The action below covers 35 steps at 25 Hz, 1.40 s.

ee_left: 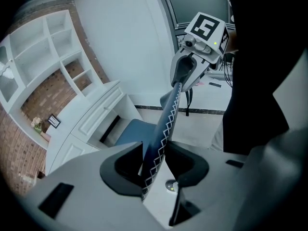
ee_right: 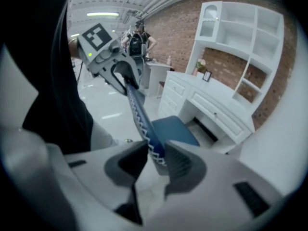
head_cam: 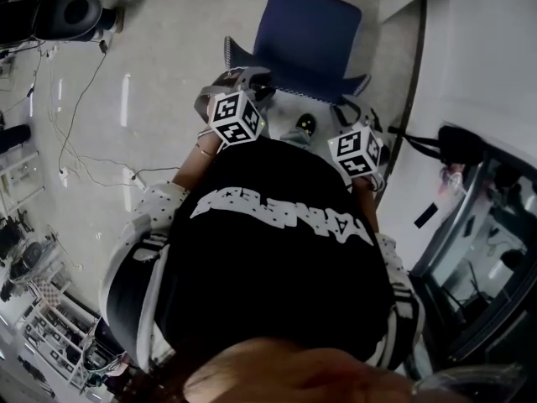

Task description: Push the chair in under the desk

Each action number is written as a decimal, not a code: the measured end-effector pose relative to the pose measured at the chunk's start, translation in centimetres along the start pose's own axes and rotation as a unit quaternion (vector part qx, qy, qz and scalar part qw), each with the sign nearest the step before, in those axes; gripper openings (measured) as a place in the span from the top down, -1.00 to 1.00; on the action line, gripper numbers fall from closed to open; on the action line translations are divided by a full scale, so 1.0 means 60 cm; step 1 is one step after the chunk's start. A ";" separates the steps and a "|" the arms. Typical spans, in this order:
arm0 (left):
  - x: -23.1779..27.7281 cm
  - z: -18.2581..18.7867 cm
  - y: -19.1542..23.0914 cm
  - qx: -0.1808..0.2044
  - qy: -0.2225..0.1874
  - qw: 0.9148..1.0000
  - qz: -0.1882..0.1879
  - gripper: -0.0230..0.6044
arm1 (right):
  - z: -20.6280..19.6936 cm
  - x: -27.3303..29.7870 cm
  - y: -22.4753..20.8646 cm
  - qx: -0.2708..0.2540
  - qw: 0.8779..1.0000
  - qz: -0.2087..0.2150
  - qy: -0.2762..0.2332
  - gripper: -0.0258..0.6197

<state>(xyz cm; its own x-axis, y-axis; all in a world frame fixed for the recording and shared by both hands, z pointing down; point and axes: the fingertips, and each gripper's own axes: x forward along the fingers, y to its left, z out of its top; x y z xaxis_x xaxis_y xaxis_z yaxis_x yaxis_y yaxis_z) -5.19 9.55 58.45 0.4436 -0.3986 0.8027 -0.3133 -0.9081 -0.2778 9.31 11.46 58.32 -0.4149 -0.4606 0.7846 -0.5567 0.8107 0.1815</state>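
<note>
The blue chair's seat [head_cam: 310,32] faces away from me toward a white desk [ee_left: 91,114]. Its backrest top edge [head_cam: 319,86], dark blue with white zigzag stitching, runs between both grippers. My left gripper [head_cam: 245,82] is shut on that edge near its left end; in the left gripper view the edge [ee_left: 166,124] passes between the jaws of the left gripper [ee_left: 156,162] and the pads press on it. My right gripper [head_cam: 351,112] is shut on the right end, with the edge [ee_right: 139,119] pinched between the jaws of the right gripper [ee_right: 156,160]. Each gripper shows in the other's view: right gripper [ee_left: 185,73], left gripper [ee_right: 122,73].
The desk [ee_right: 211,109] has drawers, a knee opening behind the seat [ee_right: 173,129], and white shelves [ee_right: 240,37] above on a brick wall. Cables [head_cam: 75,133] trail over the floor at my left. Dark equipment [head_cam: 470,250] stands at my right. A person [ee_right: 137,40] stands far off.
</note>
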 end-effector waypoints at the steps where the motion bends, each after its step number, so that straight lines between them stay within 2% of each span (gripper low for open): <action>1: 0.001 0.000 0.004 -0.001 0.000 1.000 -0.001 0.38 | 0.003 0.002 -0.003 0.000 1.000 -0.002 0.002 0.53; 15: 0.024 0.005 0.051 0.003 -0.001 1.000 -0.011 0.38 | 0.022 0.029 -0.047 0.014 0.999 -0.026 0.013 0.53; 35: 0.046 -0.025 0.148 0.013 -0.004 0.999 -0.030 0.38 | 0.083 0.091 -0.090 0.042 0.996 -0.064 0.038 0.53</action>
<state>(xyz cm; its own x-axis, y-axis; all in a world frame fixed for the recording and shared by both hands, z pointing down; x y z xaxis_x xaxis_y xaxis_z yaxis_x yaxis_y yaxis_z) -7.99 0.59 59.01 0.4679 -0.3434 0.8143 -0.2631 -0.9338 -0.2426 6.45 2.74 58.68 -0.2828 -0.5273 0.8012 -0.6613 0.7122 0.2353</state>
